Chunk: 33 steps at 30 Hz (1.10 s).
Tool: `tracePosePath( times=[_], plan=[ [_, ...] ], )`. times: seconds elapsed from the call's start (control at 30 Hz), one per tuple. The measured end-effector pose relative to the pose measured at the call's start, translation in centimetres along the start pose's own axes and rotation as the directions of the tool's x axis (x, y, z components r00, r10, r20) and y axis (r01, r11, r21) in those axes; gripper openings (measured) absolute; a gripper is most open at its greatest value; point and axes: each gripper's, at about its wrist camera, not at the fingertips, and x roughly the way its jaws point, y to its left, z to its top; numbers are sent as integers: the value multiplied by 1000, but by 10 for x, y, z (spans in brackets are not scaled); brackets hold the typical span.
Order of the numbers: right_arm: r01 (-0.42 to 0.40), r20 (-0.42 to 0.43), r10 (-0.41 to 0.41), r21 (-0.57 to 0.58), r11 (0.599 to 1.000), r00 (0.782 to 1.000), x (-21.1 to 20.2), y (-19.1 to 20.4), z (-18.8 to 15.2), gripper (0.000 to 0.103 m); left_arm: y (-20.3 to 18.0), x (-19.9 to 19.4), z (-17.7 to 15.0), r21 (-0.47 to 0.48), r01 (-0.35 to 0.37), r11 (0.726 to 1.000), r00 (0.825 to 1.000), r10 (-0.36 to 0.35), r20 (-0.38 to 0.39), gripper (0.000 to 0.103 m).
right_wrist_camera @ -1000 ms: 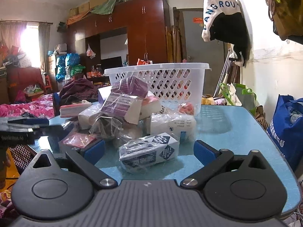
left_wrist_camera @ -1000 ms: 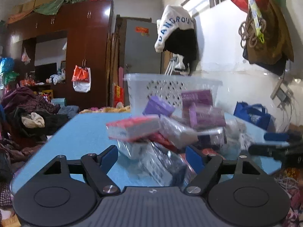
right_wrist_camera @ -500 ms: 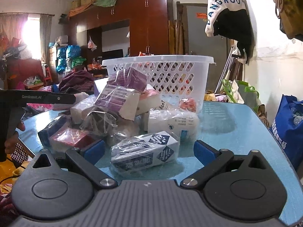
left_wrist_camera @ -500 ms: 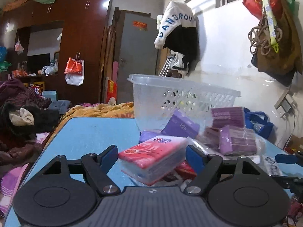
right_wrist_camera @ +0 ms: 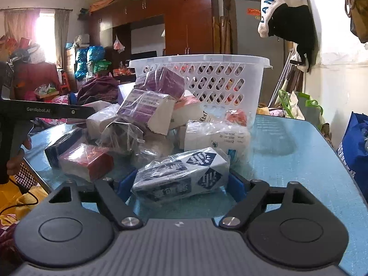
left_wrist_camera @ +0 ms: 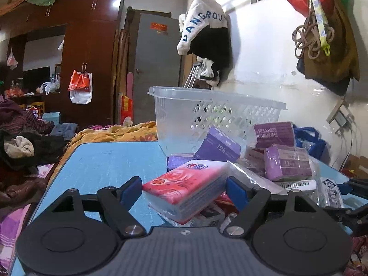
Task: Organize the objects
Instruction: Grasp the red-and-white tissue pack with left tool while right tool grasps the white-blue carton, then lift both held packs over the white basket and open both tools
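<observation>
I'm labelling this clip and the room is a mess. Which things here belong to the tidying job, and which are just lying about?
Part of the job:
- red tissue pack, between the left gripper fingers
- blue-and-white wrapped box, between the right gripper fingers
- purple boxes in the pile
- white basket
- blue table

Just lying about:
- hanging cap
- wardrobe
- clothes heap
- blue bag

The left tool (left_wrist_camera: 184, 189) points level and forward, its blue-padded fingers (left_wrist_camera: 131, 188) spread wide with a gap on either side. The right tool (right_wrist_camera: 181, 184) also points level, its fingers (right_wrist_camera: 237, 187) drawn closer together, both pads pressing what lies between them.
</observation>
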Motion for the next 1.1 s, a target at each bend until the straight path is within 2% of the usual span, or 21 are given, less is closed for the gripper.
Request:
tracePosePath(
  times=[0.1,0.23,0.37,0.43,0.47,0.6,0.8,0.97,1.1],
  plan=[
    [-3,0,3,1,1000,1000,-1,0,0,83,6,1,1,-14,23,1000,1000,-23,0,83],
    [-6,3,6,3,1000,1000,-1,0,0,83,9,8,1,-12,18,1000,1000,-18,-21,88],
    [-6,3,6,3,1000,1000,0,0,0,83,12,11,1,-38,36,999,999,-37,-27,88],
    [-7,5,7,2,1000,1000,0,0,0,83,10,11,1,-38,54,998,998,-54,-20,87],
    [-7,6,7,1,1000,1000,0,0,0,83,9,11,1,-35,55,998,998,-56,-18,81],
    [3,12,-3,6,1000,1000,-1,0,-1,83,3,4,-2,-7,25,1000,999,-25,27,79],
    [20,72,-21,15,1000,997,-19,-3,5,82,-2,-14,0,2,27,1000,996,-27,90,78],
    [31,146,-32,9,999,989,-39,-5,28,82,-3,-24,20,-25,33,999,988,-29,150,78],
    [51,204,-47,-14,999,978,-33,-8,79,82,-9,-13,62,-32,63,998,984,-56,171,78]
  ],
)
